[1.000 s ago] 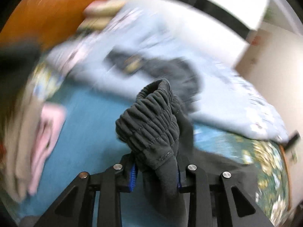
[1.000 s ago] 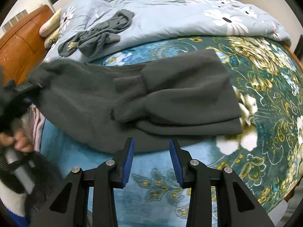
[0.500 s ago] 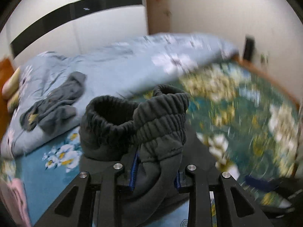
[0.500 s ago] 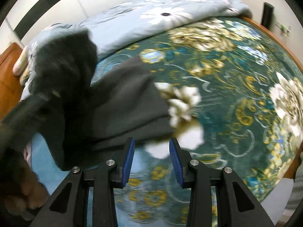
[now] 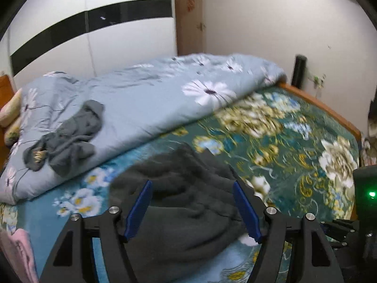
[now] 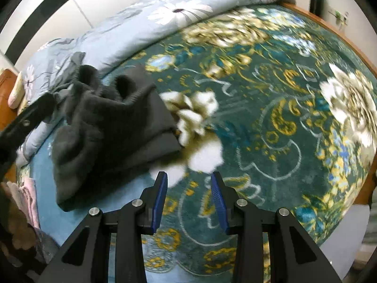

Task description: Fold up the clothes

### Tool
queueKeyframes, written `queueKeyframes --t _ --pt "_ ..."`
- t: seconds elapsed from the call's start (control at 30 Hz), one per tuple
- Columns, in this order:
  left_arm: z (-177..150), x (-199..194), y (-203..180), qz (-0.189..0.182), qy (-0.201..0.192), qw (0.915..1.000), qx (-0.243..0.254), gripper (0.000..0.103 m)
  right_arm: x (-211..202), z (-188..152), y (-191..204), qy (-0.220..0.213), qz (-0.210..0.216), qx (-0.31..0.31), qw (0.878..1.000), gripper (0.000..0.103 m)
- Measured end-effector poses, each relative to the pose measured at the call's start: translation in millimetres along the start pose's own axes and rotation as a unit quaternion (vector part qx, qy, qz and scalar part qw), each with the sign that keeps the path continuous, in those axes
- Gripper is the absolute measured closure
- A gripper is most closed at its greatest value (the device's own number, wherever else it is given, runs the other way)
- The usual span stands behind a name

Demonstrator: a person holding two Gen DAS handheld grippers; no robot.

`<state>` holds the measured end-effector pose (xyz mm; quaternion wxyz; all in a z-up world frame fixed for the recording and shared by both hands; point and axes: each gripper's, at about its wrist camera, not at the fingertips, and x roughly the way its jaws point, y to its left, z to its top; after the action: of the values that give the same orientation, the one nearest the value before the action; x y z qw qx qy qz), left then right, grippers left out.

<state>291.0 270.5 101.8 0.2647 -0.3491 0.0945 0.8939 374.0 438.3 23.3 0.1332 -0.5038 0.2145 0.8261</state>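
Note:
A dark grey folded garment (image 5: pixel 186 202) lies on the teal floral bedspread (image 5: pixel 294 146). My left gripper (image 5: pixel 192 208) is open just above it, with its blue pads spread wide and nothing held. In the right wrist view the same garment (image 6: pixel 113 127) lies at the left with its elastic cuffs up. My right gripper (image 6: pixel 188 195) is open and empty over the bedspread (image 6: pixel 271 108), to the right of the garment. The left gripper's arm (image 6: pixel 21 122) shows at the left edge.
A rolled light blue floral duvet (image 5: pixel 146 101) lies along the far side with a crumpled grey garment (image 5: pixel 66 139) on it. Pink folded clothes (image 5: pixel 16 252) sit at the near left. A wooden bed edge (image 5: pixel 325 108) runs at the right, with a wardrobe behind.
My left gripper swung right with the garment's cuff end, laid it over the rest, and opened. My right gripper shifted right and stayed open.

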Motion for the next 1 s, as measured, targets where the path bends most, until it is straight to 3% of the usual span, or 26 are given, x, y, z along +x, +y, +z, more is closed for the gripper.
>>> queueKeyframes --t 0.17,0.33,0.43,0.57,0.63,0.77,0.9,1.0 --pt "2.4 -13.3 48.8 -0.011 0.022 0.9983 -0.054 0.027 -8.2 13.5 30.3 -0.019 0.027 -0.027 0.999 0.063" --pt "-6.9 -4.6 85.3 -0.007 0.048 0.9953 -0.084 0.027 -12.8 28.0 63.9 -0.037 0.074 -0.042 0.996 0.050" --pt "-14.6 4.9 103.1 -0.023 0.065 0.9930 -0.097 0.027 -8.5 35.9 82.4 -0.039 0.083 -0.060 0.994 0.049" --pt "-28.8 29.5 126.3 0.030 0.079 0.9915 -0.098 0.027 -3.8 45.2 104.1 -0.047 0.063 -0.097 0.992 0.046" --pt "-40.9 42.0 142.6 0.039 0.085 0.9874 -0.127 0.027 -6.2 48.2 111.3 -0.059 0.049 -0.117 0.990 0.046" --pt "-55.3 66.6 146.8 0.025 0.118 0.9838 -0.132 0.027 -9.0 56.0 126.7 -0.084 0.027 -0.156 0.984 0.046" --pt "-54.9 71.7 142.7 0.006 0.117 0.9850 -0.126 0.027 6.6 60.1 149.3 -0.067 0.028 -0.209 0.975 0.046" --pt "-54.0 72.4 142.9 -0.014 0.117 0.9841 -0.133 0.026 22.8 67.2 160.0 -0.067 -0.005 -0.238 0.969 0.046"
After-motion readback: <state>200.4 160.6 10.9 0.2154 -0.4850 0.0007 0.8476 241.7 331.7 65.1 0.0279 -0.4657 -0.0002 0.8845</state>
